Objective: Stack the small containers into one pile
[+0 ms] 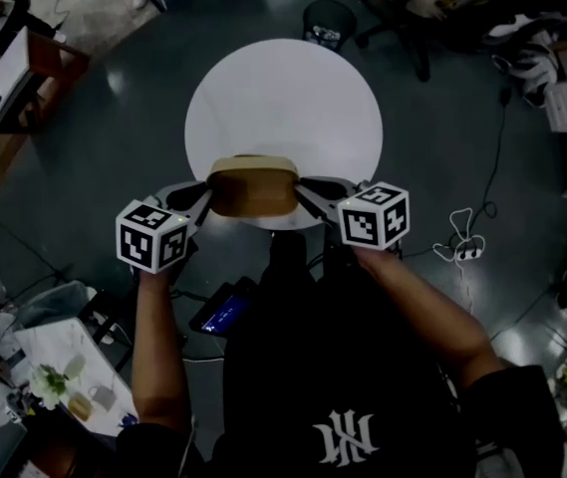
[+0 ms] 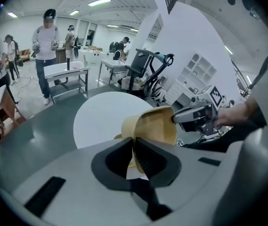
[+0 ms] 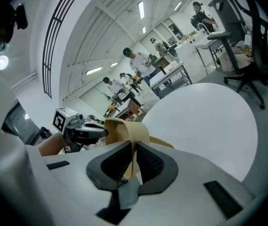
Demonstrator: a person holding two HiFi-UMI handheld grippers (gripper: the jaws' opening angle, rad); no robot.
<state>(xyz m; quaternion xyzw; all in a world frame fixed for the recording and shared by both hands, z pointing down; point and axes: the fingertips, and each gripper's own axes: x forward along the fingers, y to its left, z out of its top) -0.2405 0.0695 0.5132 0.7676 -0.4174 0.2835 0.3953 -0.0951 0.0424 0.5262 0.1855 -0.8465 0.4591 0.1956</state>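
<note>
A tan small container (image 1: 253,187) hangs over the near edge of the round white table (image 1: 283,98), held from both sides. My left gripper (image 1: 203,201) is shut on its left wall and my right gripper (image 1: 308,197) is shut on its right wall. In the left gripper view the jaws pinch the thin tan container wall (image 2: 155,126), and the right gripper (image 2: 195,116) grips the far rim. In the right gripper view the container (image 3: 124,131) is clamped edge-on, with the left gripper (image 3: 84,132) on its other side. A second rim may be nested underneath; I cannot tell.
A black bin (image 1: 328,20) and an office chair (image 1: 413,18) stand beyond the table. Cables and a power strip (image 1: 462,245) lie on the dark floor at right. People (image 2: 44,46) stand by work tables (image 2: 68,72) in the background.
</note>
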